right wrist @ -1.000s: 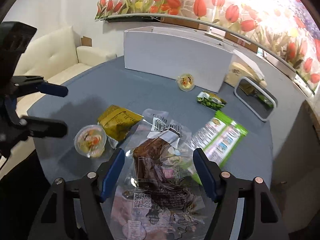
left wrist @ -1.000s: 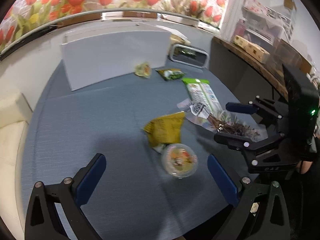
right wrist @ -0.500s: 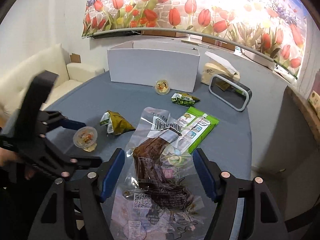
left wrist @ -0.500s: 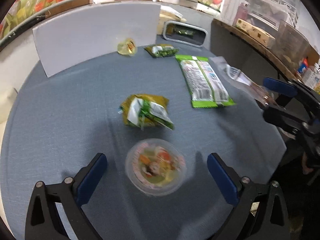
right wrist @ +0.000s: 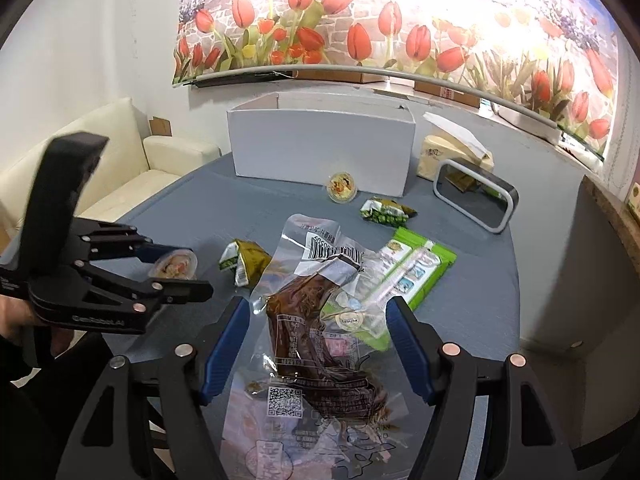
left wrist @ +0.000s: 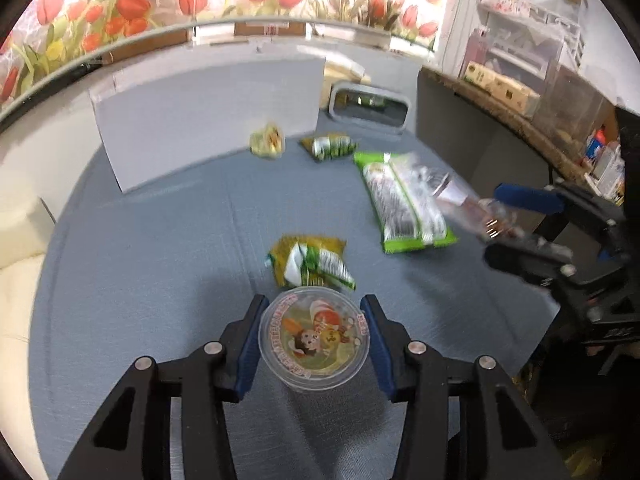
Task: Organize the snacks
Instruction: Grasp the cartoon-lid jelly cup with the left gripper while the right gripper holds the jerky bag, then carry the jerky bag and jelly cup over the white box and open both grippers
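the left gripper (left wrist: 313, 336), wide a second ago, is closing its jaws around the jelly cup (left wrist: 313, 338) on the grey table (left wrist: 140, 280); the right gripper (right wrist: 318, 344) holds the clear meat packet (right wrist: 320, 320), so both snacks look ready for the white box (right wrist: 320, 144).

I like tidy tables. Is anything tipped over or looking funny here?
Yes. The small round yellow jelly cup by the white cardboard box lies on its side, lid facing outward, and the yellow-green crinkly snack packet looks crumpled. Nothing is spilled.
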Action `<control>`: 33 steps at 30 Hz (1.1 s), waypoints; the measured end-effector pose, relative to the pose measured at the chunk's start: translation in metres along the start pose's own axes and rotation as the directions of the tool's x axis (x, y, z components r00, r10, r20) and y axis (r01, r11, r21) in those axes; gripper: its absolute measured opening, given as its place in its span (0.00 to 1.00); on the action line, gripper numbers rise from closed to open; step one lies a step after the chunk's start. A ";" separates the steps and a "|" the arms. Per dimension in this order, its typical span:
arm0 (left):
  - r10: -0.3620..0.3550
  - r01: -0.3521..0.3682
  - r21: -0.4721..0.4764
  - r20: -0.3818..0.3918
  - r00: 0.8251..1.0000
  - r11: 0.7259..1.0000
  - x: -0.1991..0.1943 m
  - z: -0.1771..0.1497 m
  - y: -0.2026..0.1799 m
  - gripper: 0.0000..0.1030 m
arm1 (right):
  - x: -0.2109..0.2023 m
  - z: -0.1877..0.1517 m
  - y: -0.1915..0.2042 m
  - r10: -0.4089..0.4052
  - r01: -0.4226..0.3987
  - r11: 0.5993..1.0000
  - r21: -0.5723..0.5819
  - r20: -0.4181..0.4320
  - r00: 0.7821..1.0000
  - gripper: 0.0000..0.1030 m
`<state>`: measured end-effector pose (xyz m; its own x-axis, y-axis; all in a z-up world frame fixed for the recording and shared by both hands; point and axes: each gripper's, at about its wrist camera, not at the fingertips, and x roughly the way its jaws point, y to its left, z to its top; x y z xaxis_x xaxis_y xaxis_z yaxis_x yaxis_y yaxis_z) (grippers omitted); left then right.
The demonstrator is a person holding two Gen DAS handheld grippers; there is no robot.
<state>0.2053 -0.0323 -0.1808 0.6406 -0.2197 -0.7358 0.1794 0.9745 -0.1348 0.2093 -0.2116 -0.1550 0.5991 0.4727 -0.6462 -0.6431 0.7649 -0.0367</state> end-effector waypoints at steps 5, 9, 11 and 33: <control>-0.031 0.035 -0.038 0.098 0.995 0.999 -0.036 0.023 0.018 0.50 | -0.002 0.028 0.003 -0.012 0.012 1.000 0.000 0.049 0.999 0.73; -0.031 0.044 -0.068 0.176 0.984 0.997 -0.059 0.053 0.042 0.50 | -0.001 0.063 0.008 -0.025 0.028 0.999 -0.032 0.100 0.995 0.73; -0.023 0.039 -0.074 0.204 0.979 0.997 -0.064 0.069 0.053 0.50 | 0.001 0.081 0.008 -0.031 0.036 0.998 -0.041 0.128 0.991 0.73; -0.002 0.002 0.001 0.191 0.982 1.000 0.047 0.258 0.167 0.50 | 0.179 0.262 -0.044 -0.101 0.101 0.995 -0.001 0.063 0.993 0.73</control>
<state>0.4578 0.1080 -0.0667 0.7709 -0.2267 -0.5952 0.1816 0.9740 -0.1358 0.4696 -0.0457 -0.0689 0.6900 0.4196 -0.5898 -0.5794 0.8085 -0.1027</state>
